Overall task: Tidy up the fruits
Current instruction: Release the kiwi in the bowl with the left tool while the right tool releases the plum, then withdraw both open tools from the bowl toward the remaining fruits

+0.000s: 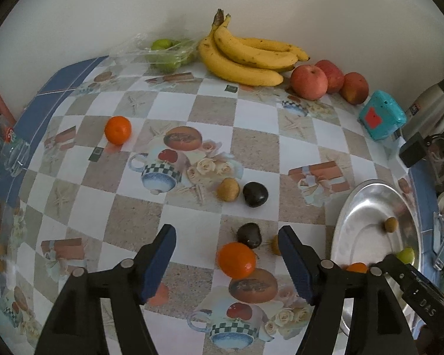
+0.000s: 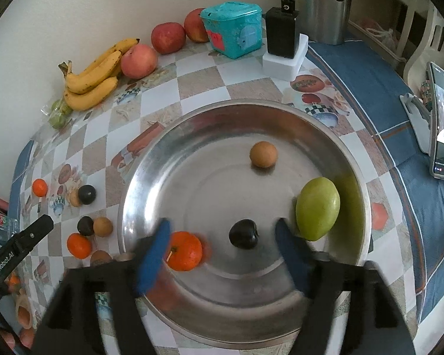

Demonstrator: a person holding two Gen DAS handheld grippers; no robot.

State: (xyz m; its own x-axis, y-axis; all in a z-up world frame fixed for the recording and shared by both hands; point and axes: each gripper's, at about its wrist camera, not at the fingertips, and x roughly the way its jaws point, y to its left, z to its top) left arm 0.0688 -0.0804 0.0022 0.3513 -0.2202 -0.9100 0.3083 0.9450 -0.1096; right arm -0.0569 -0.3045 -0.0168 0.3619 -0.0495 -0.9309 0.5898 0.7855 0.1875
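- On the checked, glossy tablecloth point(image 1: 251, 145) you are looking at three round oranges point(image 1: 118, 129) loose, two dark plums point(image 1: 255, 194) and two tan fruits point(image 1: 228, 189); your left gripper point(image 1: 228, 261) is hanging open over an orange, gripping nothing.
- Inside the round steel tray point(image 2: 168, 159) four fruits are sitting: one orange point(image 2: 185, 250), one dark plum point(image 2: 243, 233), one tan ball point(image 2: 263, 154), one smooth green oval fruit point(image 2: 317, 208); your right gripper point(image 2: 222, 254) is standing open, empty.
- Against the wall, four bananas point(image 1: 245, 56) and three red apples point(image 1: 308, 82) are lying.
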